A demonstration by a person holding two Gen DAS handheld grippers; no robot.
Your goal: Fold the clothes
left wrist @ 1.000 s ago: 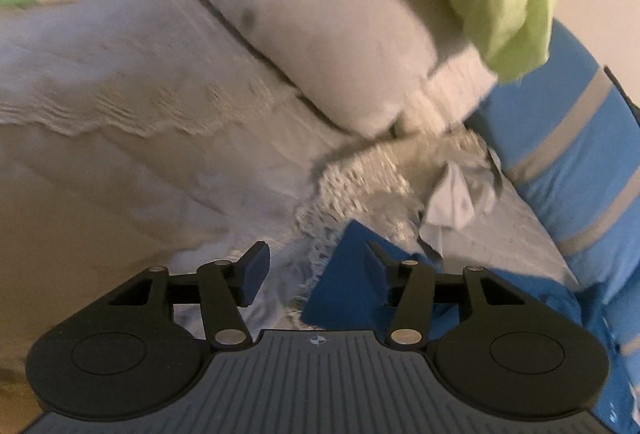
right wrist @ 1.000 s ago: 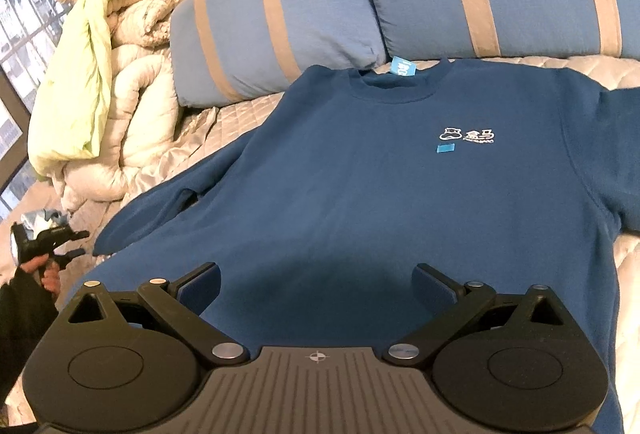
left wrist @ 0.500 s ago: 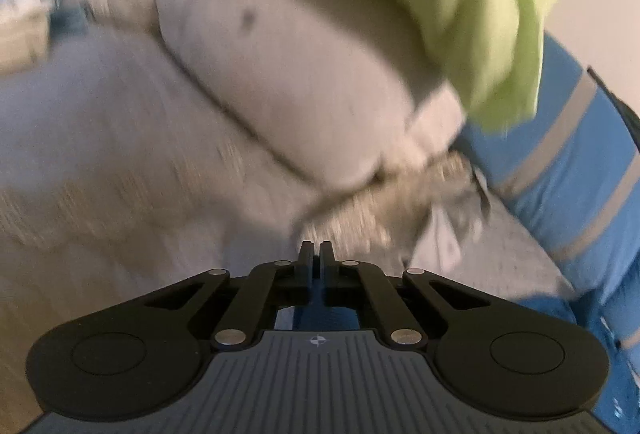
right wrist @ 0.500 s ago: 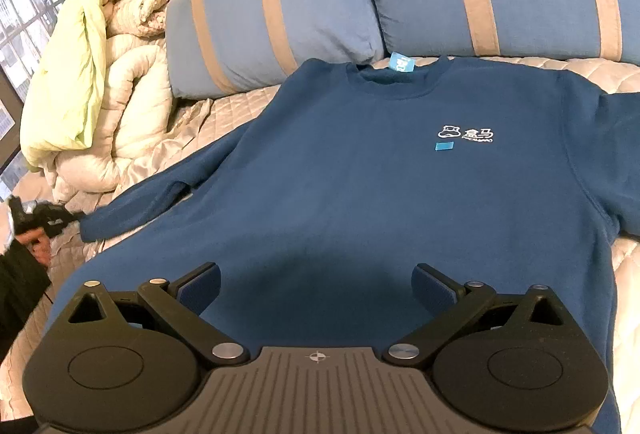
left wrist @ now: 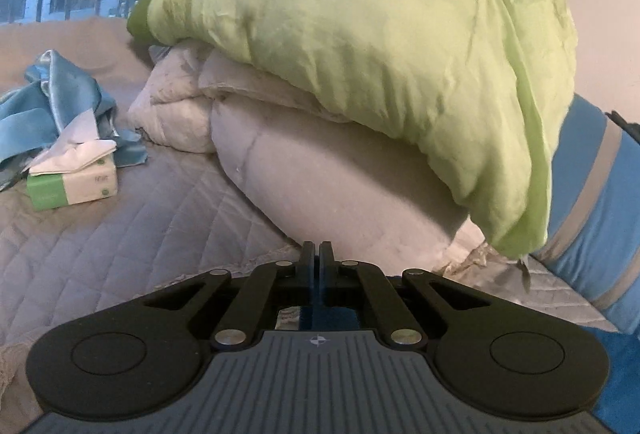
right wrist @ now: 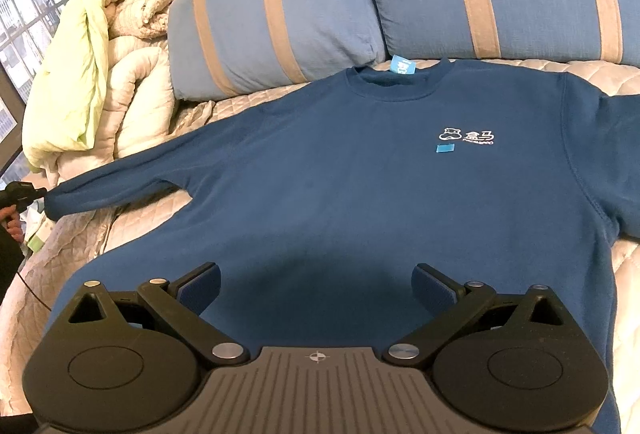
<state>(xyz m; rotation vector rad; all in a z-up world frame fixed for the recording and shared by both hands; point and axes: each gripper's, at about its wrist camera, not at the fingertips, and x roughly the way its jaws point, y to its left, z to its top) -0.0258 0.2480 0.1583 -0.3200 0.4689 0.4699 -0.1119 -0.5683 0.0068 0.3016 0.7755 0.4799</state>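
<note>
A dark blue sweatshirt [right wrist: 360, 174] with a small white chest logo lies face up on the quilted bed, collar toward the pillows. My right gripper [right wrist: 318, 284] is open and empty, low over the sweatshirt's hem. My left gripper [left wrist: 318, 254] is shut on the cuff of the sweatshirt's left sleeve [right wrist: 120, 186]; dark blue cloth [left wrist: 316, 310] shows between and under its fingers. In the right wrist view the left gripper [right wrist: 24, 192] is at the far left and holds the sleeve stretched out straight, away from the body.
A rolled white duvet [left wrist: 340, 186] under a light green quilt [left wrist: 380, 46] is piled right ahead of the left gripper. Two blue striped pillows [right wrist: 280, 14] line the head of the bed. A tissue pack [left wrist: 72, 182] and light blue cloth [left wrist: 52, 114] lie at the left.
My left gripper closed on the sleeve cuff and pulled it outward, straightening the sleeve; its view tilted up toward the duvet pile. My right gripper stayed open over the hem.
</note>
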